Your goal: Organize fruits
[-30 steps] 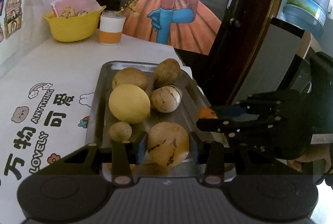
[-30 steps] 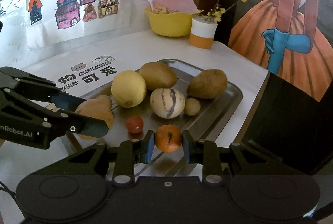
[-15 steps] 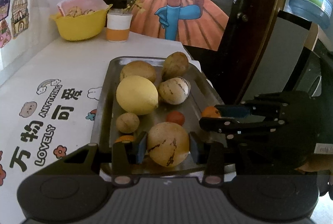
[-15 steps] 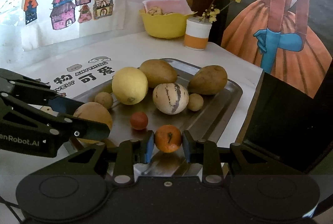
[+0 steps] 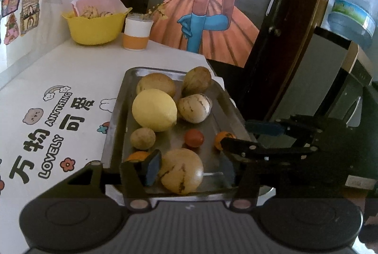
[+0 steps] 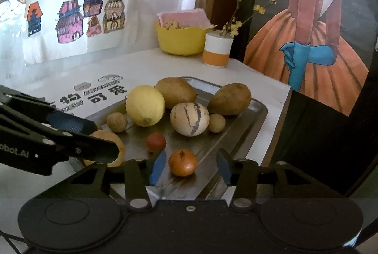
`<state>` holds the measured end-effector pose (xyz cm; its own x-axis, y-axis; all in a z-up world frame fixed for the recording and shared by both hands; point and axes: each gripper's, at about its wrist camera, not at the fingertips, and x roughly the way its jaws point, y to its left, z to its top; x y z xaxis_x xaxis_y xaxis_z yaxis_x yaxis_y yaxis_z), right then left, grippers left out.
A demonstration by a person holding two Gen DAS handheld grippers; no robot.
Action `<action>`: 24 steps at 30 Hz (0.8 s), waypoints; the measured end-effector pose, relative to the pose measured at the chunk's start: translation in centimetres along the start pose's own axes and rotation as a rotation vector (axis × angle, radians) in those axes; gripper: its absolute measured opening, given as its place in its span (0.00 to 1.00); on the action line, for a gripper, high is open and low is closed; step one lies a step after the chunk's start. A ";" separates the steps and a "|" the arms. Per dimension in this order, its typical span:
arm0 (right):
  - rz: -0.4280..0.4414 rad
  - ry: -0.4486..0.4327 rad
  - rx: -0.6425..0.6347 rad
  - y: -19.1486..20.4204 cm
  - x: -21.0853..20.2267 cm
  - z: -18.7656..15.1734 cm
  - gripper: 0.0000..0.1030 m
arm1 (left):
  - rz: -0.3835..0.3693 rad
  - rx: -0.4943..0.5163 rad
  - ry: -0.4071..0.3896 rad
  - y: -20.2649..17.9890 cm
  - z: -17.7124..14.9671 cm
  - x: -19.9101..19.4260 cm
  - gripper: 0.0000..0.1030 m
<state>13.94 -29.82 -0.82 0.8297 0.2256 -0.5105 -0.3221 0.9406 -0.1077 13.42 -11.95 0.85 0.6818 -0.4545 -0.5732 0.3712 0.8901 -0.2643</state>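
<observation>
My left gripper [image 5: 189,167] fingers spreading wide around the tan melon [image 5: 181,170], an orange [image 5: 138,156] showing only here, my right gripper [image 6: 189,165] gaping around the tangerine [image 6: 183,162], gripping nothing

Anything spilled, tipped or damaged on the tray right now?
Nothing stands out. All the fruit sits inside the tray, nothing spilled. The orange lies between the open right tool, the streaked melon between the open left tool.
</observation>
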 end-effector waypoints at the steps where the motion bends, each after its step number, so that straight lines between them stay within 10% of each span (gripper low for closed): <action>1: -0.006 -0.006 0.001 0.0 -0.2 0.0 0.55 | -0.003 -0.010 -0.006 0.1 0.0 -0.3 0.61; 12: -0.073 -0.061 0.142 0.1 -3.3 -0.4 0.90 | 0.075 -0.081 -0.140 1.2 0.1 -4.3 0.98; 24: -0.161 -0.164 0.238 2.7 -7.8 -0.5 0.99 | 0.213 -0.053 -0.148 3.1 -0.7 -7.1 1.00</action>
<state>6.44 -29.18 2.46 0.9298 0.0892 -0.3571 -0.0817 0.9960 0.0360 9.24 -5.97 3.53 0.8270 -0.2534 -0.5018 0.1787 0.9649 -0.1927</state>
